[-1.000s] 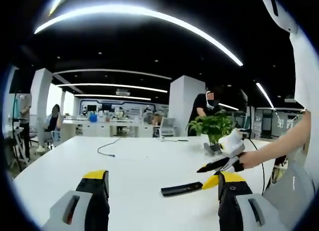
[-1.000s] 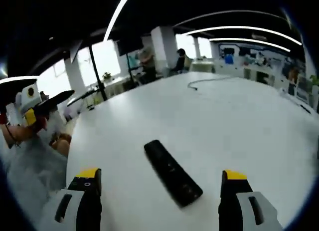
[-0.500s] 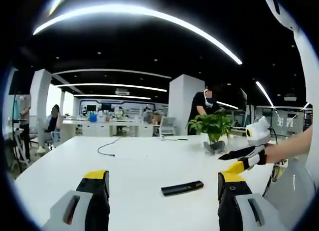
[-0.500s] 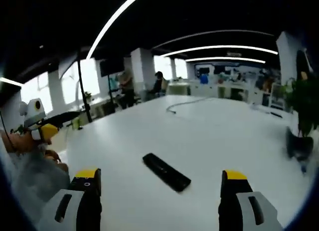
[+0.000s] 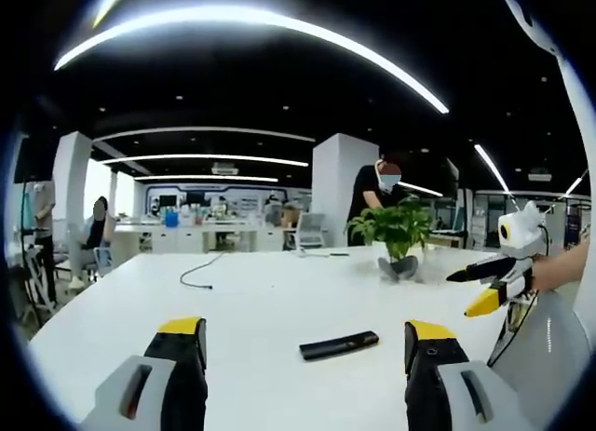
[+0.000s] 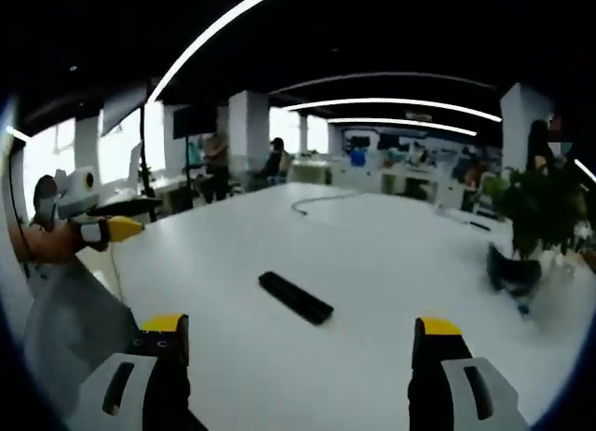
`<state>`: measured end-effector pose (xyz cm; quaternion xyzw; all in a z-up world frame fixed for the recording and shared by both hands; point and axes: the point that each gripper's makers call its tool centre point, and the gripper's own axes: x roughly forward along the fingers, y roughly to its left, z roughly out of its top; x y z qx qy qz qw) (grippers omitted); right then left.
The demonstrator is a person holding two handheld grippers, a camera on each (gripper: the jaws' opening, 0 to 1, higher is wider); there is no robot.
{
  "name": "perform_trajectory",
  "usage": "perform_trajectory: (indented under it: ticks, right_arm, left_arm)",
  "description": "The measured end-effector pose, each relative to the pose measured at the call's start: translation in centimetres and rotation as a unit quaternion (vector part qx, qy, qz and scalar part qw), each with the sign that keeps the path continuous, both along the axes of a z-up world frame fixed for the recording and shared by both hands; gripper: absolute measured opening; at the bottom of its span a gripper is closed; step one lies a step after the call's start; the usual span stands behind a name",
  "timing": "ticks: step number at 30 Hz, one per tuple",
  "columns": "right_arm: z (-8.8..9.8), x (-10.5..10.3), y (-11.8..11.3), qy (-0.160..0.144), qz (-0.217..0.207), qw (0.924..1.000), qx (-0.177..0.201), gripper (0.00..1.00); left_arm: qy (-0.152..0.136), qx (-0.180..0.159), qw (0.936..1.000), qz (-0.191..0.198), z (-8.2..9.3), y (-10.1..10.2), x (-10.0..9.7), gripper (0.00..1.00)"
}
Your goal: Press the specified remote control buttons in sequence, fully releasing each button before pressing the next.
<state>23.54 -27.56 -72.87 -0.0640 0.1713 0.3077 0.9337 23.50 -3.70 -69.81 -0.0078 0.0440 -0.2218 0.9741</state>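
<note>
At lower centre of both views, we see the remote [image 5: 339,345] alone on the desk [image 5: 242,310]; our right hand-held gripper [image 6: 296,343] has pulled back, both hand-held grippers gaping and empty, the button released.

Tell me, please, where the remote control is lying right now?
The remote control lies flat on the white table, ahead between both grippers' open fingers, with the potted plant farther back.
</note>
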Motion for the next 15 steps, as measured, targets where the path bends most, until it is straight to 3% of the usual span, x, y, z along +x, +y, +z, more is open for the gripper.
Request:
perform_trajectory:
  ticks: [3, 8, 15]
  right_arm:
    - [0.4, 0.0, -1.2, -0.023, -0.023, 0.9995, 0.004, 0.99]
    - [0.0, 0.6, -2.4, -0.009, -0.050, 0.9985, 0.018, 0.99]
    - [0.2, 1.0, -4.0, -0.025, -0.078, 0.9964, 0.019, 0.99]
  left_arm:
    - [0.003, -0.002, 1.0000, 0.003, -0.1, 0.1, 0.0, 0.91]
    - [0.008, 0.004, 0.9999, 0.005, -0.5, 0.1, 0.0, 0.91]
    - [0.020, 0.007, 0.9997, 0.009, -1.0, 0.1, 0.0, 0.92]
